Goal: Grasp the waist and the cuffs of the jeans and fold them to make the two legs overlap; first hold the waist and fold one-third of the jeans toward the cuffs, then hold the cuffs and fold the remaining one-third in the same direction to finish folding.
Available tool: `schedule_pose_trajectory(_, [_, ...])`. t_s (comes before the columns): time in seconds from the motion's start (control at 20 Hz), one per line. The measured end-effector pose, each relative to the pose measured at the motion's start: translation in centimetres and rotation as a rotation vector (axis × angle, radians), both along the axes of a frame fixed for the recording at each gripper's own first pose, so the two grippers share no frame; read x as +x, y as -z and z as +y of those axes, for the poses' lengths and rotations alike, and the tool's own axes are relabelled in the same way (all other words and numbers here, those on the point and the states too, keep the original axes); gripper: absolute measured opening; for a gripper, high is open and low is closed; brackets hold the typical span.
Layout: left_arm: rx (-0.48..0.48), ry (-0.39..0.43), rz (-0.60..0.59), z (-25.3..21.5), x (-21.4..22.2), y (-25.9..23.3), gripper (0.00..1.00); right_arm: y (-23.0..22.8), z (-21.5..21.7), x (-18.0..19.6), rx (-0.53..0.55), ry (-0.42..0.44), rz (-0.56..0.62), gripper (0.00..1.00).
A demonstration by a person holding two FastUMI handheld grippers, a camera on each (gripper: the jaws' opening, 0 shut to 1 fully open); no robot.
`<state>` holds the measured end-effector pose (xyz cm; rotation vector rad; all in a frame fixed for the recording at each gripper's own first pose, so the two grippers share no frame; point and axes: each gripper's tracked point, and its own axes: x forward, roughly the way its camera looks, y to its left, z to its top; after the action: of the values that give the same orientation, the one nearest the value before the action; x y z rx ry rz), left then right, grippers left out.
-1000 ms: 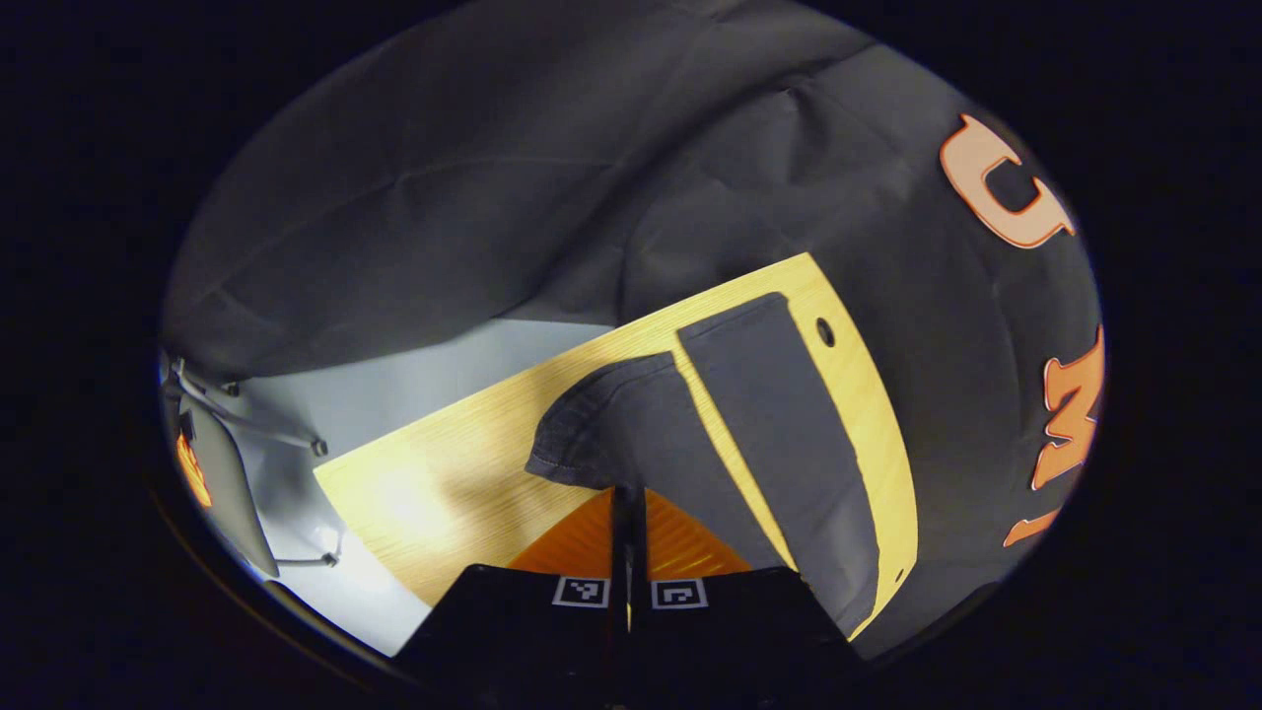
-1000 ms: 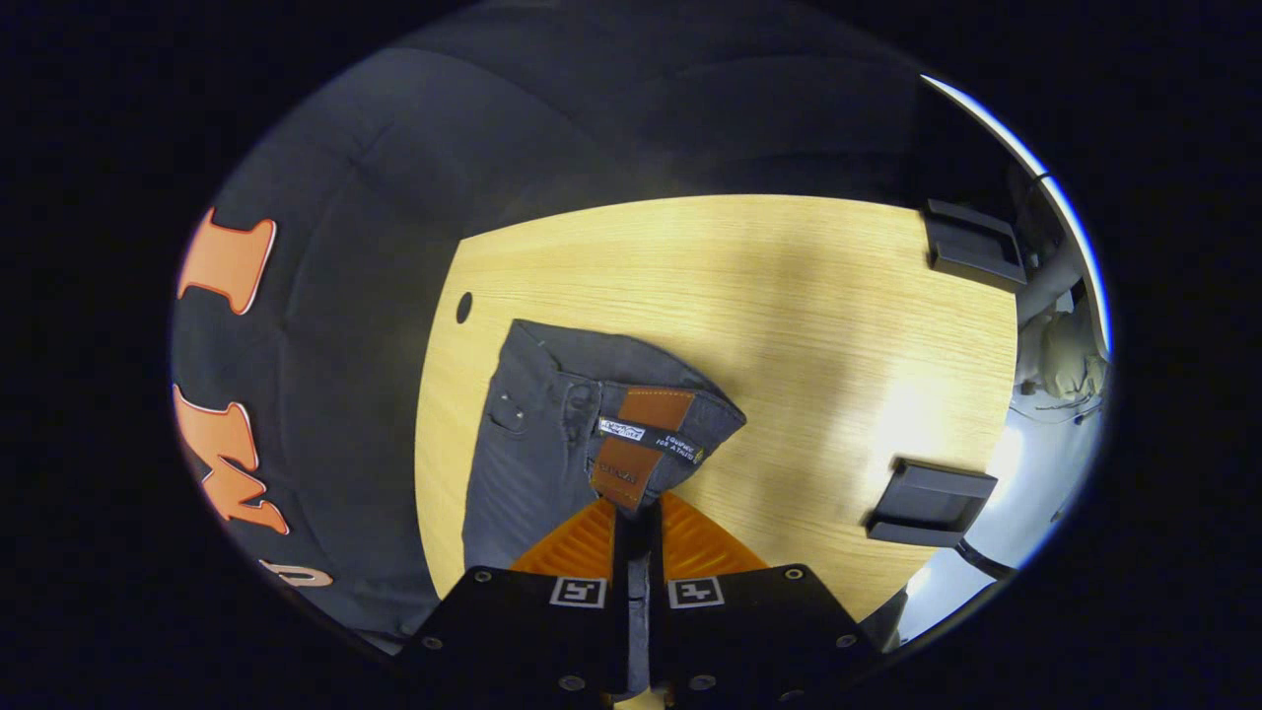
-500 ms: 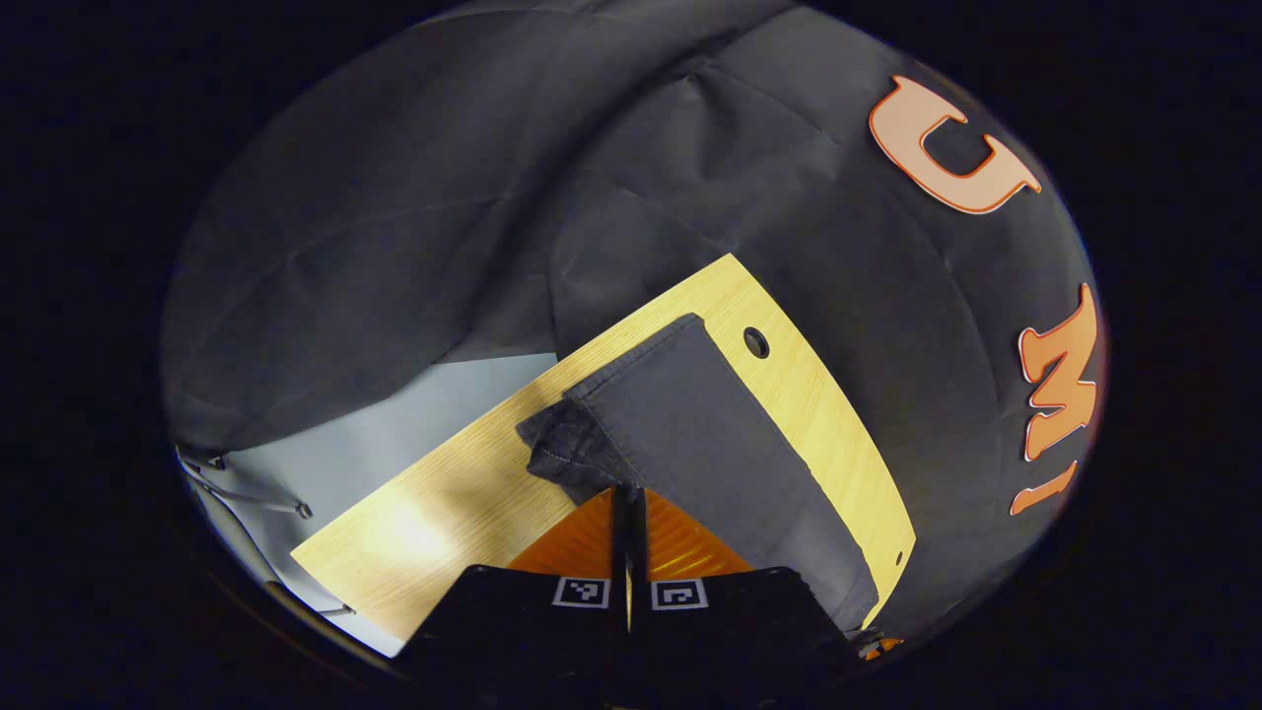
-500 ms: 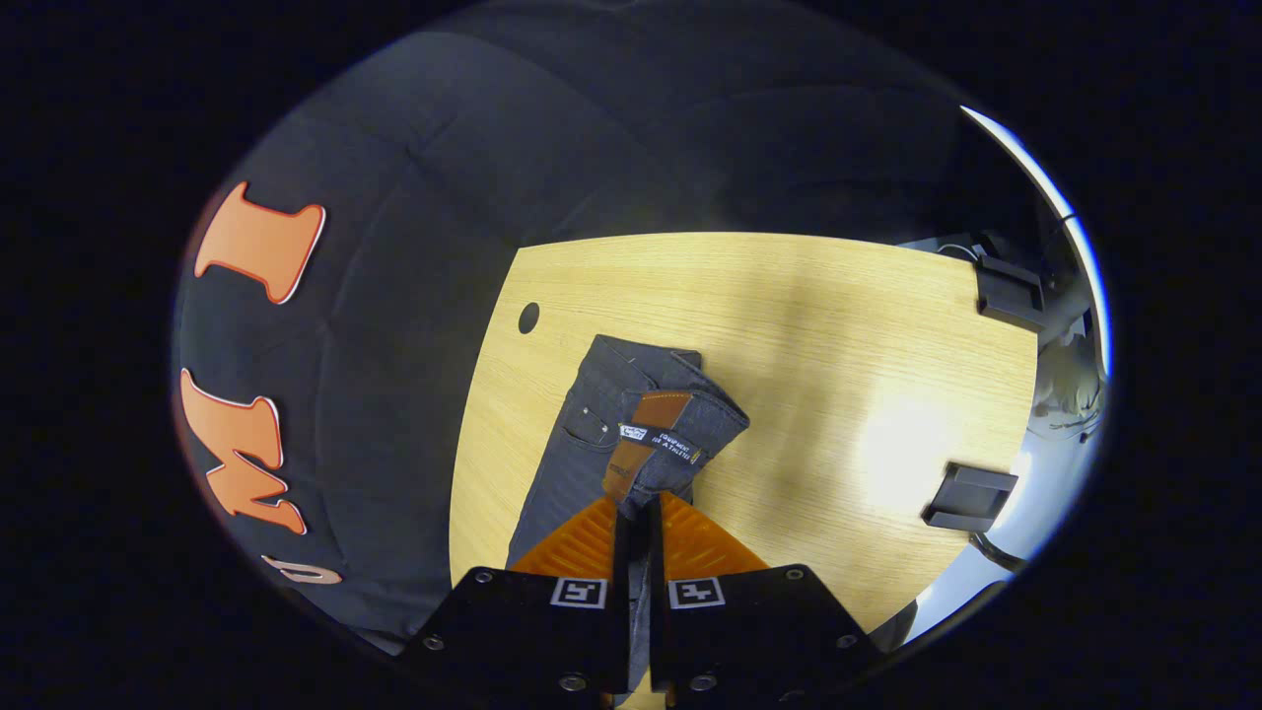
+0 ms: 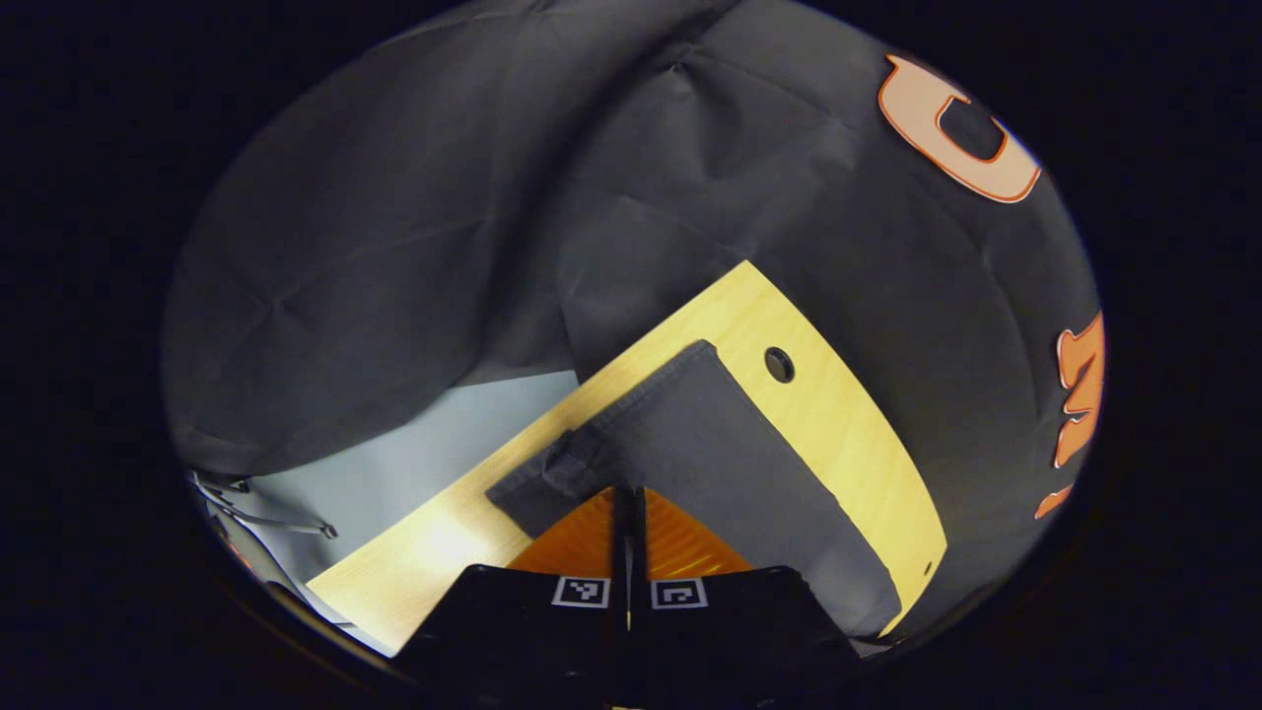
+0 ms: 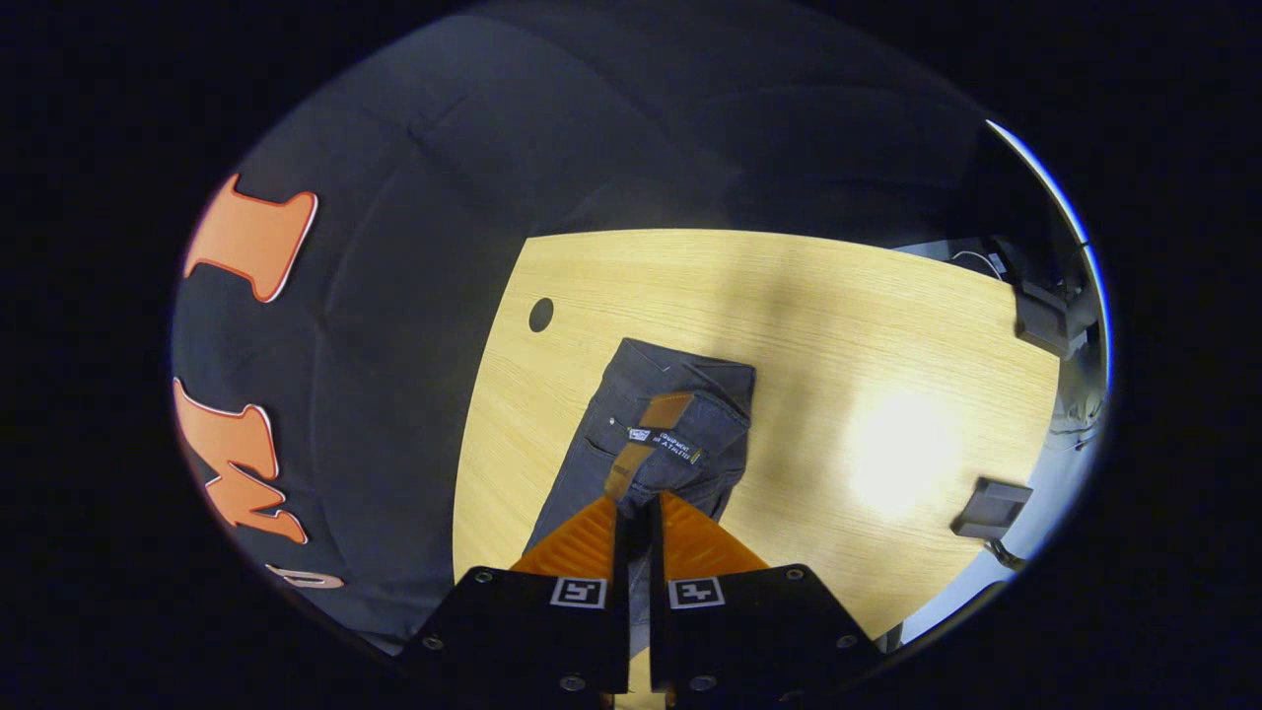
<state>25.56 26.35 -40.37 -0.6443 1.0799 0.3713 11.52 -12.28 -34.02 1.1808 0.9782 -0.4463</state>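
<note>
- The jeans (image 6: 656, 434) are lying on the desk (image 6: 868, 325), with one leg laid over the other along most of the length.
- The left tongs (image 5: 628, 498) are pinching the cuffs (image 5: 552, 478), fingers closed on the cloth.
- The right tongs (image 6: 636, 508) are gripping the waist (image 6: 680, 419), fingers closed on the folded band beside its leather patch (image 6: 651, 429).
- Judgement: the leg-overlap step is nearing its end; the held ends are not yet released flat.
- Judgement: both one-third folds, waist toward cuffs and then the cuffs, are remaining.
</note>
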Motion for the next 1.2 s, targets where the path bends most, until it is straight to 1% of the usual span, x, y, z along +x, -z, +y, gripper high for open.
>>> schedule_pose_trajectory(0.1, [0.055,0.008,0.01,0.6,1.1,0.4,0.01,0.8,0.1,1.0,0.015,-0.008,0.004,0.08])
schedule_pose_trajectory(0.2, [0.065,0.01,0.036,0.4,1.1,0.8,0.01,1.4,0.4,2.2,0.037,-0.019,0.003,0.08])
schedule_pose_trajectory(0.3, [0.024,0.014,0.063,-0.7,0.7,1.4,0.01,2.0,0.8,3.2,0.038,-0.038,0.008,0.09])
schedule_pose_trajectory(0.4, [-0.014,0.04,0.077,-1.6,0.6,2.3,0.01,2.4,1.0,3.8,0.045,-0.049,0.016,0.08])
schedule_pose_trajectory(0.5, [-0.022,0.087,0.128,-2.3,0.4,4.3,0.01,2.7,1.0,4.1,0.056,-0.055,0.023,0.08])
schedule_pose_trajectory(0.55, [-0.013,0.1,0.162,-2.8,0.3,4.2,0.01,2.9,1.0,4.2,0.057,-0.058,0.025,0.09])
schedule_pose_trajectory(0.65, [-0.025,0.124,0.202,-4.4,1.1,5.7,0.05,3.1,1.1,4.4,0.061,-0.063,0.029,0.08])
schedule_pose_trajectory(0.7, [-0.01,0.131,0.214,-4.5,1.6,6.2,0.25,3.3,1.0,4.5,0.062,-0.06,0.032,0.08])
schedule_pose_trajectory(0.75, [0.017,0.126,0.226,-4.5,2.1,7.3,0.24,3.3,1.0,4.5,0.066,-0.064,0.032,0.09])
schedule_pose_trajectory(0.8, [0.017,0.138,0.263,-4.7,2.2,8.1,0.41,3.3,1.0,4.5,0.066,-0.062,0.034,0.08])
schedule_pose_trajectory(0.85, [0.025,0.136,0.271,-4.6,2.4,8.0,0.57,3.3,1.0,4.5,0.066,-0.065,0.035,0.09])
schedule_pose_trajectory(0.9, [0.044,0.129,0.292,-4.4,2.8,9.0,0.73,3.4,1.0,4.6,0.062,-0.064,0.037,0.08])
schedule_pose_trajectory(0.95, [0.063,0.121,0.305,-4.1,3.2,9.2,0.73,3.5,1.0,4.6,0.059,-0.069,0.037,0.08])
schedule_pose_trajectory(1.0, [0.087,0.118,0.349,-3.6,3.0,9.6,0.71,3.5,1.0,4.6,0.054,-0.069,0.041,0.09])
schedule_pose_trajectory(1.1, [0.101,0.133,0.459,-3.7,1.8,10.5,0.69,3.6,1.0,4.7,0.052,-0.066,0.046,0.08])
schedule_pose_trajectory(1.15, [0.122,0.136,0.428,-3.6,2.8,11.4,0.7,3.7,1.1,4.9,0.05,-0.068,0.045,0.08])
schedule_pose_trajectory(1.2, [0.11,0.159,0.458,-3.9,2.6,11.0,0.71,3.8,1.1,4.8,0.047,-0.068,0.046,0.08])
